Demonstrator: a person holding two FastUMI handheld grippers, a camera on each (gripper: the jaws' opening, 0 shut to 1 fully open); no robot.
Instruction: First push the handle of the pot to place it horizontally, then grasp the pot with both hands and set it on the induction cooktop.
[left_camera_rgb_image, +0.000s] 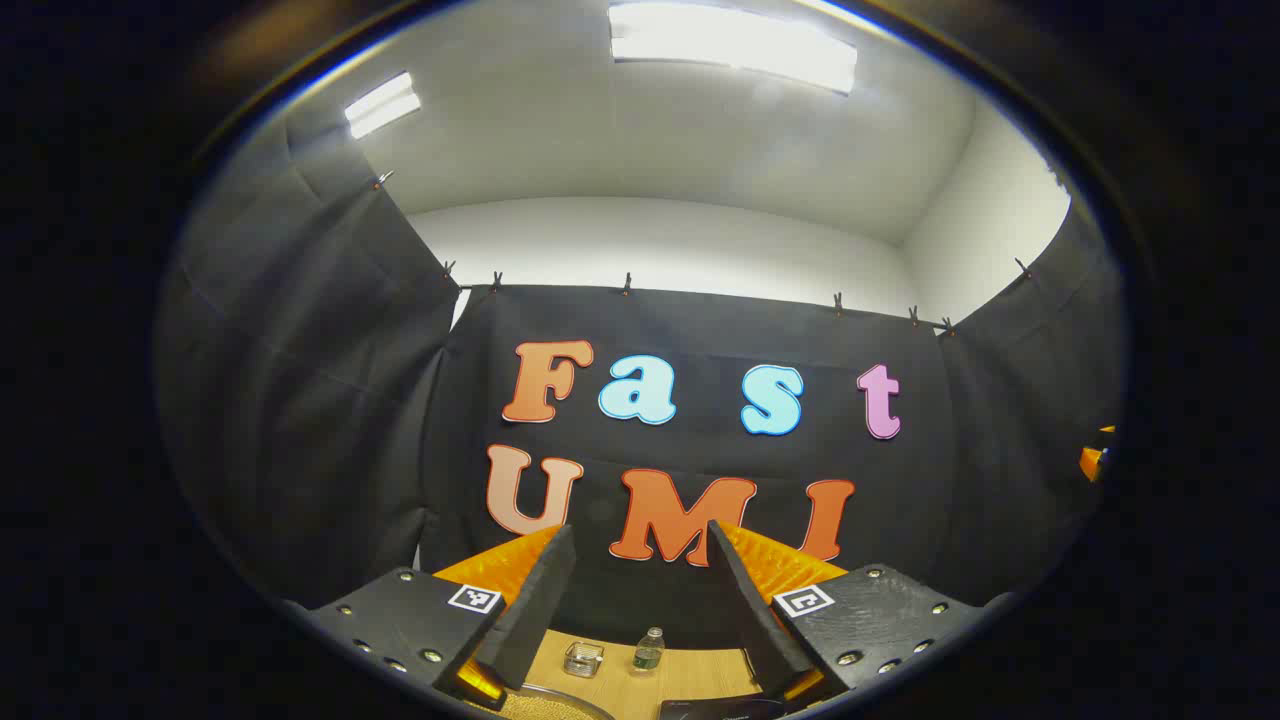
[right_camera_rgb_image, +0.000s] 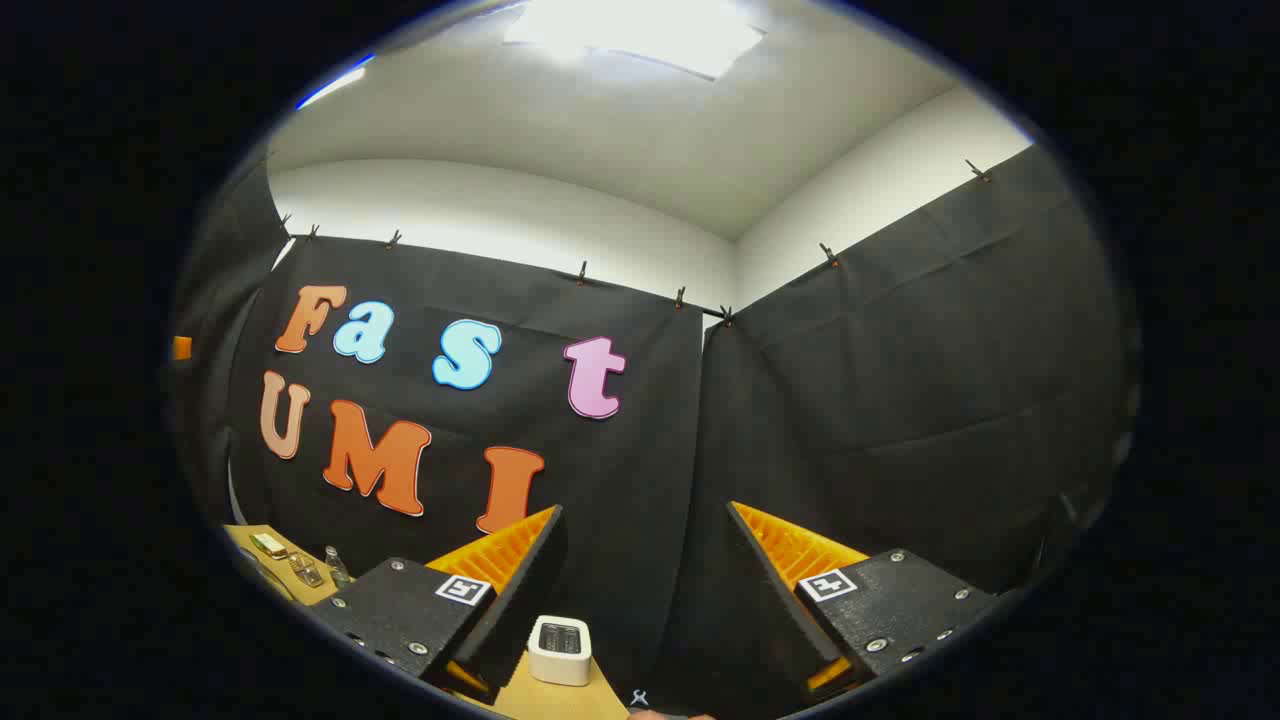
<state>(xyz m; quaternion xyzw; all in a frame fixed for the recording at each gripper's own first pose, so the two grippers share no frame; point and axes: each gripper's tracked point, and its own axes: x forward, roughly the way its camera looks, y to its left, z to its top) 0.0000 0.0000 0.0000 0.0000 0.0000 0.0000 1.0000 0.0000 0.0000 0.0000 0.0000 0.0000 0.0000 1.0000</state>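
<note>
Wooden table (left_camera_rgb_image: 700, 675) mostly cut off; left tool (left_camera_rgb_image: 640, 545) and right tool (right_camera_rgb_image: 645, 525) apart, holding nothing.

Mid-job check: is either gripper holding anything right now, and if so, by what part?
Nothing is held. The left gripper and the right gripper both stand open with only air between their fingers, raised toward the booth wall.

I am working in a staged recording booth, not a real kitchen. Black cloth (left_camera_rgb_image: 330, 420) hangs on all sides, pinned by clips (left_camera_rgb_image: 627, 283) along its top edge, with plain white wall (left_camera_rgb_image: 650, 240) and ceiling lights (left_camera_rgb_image: 735, 40) above it. Low in the left gripper view a wooden table (left_camera_rgb_image: 690, 675) carries a small bottle (left_camera_rgb_image: 649, 650) and a glass jar (left_camera_rgb_image: 583, 658); in the right gripper view a white toaster (right_camera_rgb_image: 560, 650) sits near.
</note>
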